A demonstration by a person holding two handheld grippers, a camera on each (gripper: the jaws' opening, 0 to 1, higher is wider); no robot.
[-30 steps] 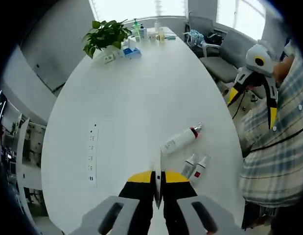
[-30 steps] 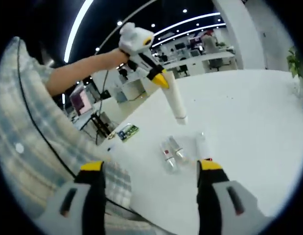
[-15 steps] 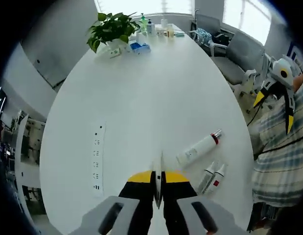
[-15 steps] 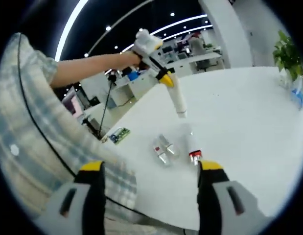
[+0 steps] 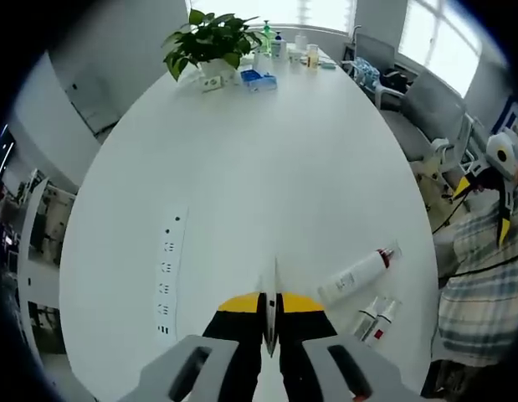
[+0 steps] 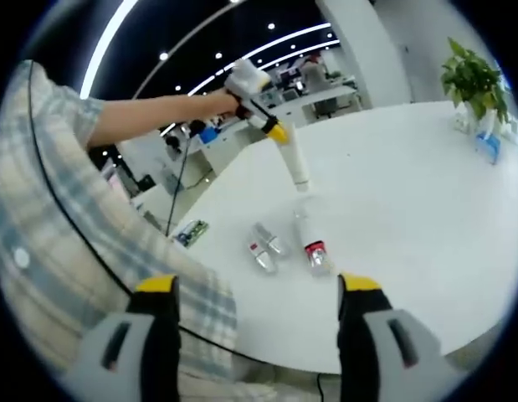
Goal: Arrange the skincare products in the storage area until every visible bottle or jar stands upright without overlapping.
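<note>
1. Left gripper view: the left gripper (image 5: pixel 269 322) hovers over a white oval table (image 5: pixel 242 167), its jaws clamped on a white tube (image 6: pixel 294 161).
2. A red-capped white bottle (image 5: pixel 356 275) lies flat near the table edge, two small tubes (image 5: pixel 376 319) just beside it.
3. Right gripper view: the right gripper (image 6: pixel 256 289) hangs with its jaws spread wide and empty.
4. A potted plant (image 5: pixel 208 40) stands at the far end.

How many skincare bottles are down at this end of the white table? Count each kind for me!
Big bottle with a red cap, lying down: 1
Small bottles, lying down: 2
White bottle held in the left claw: 1
Total: 4
</note>
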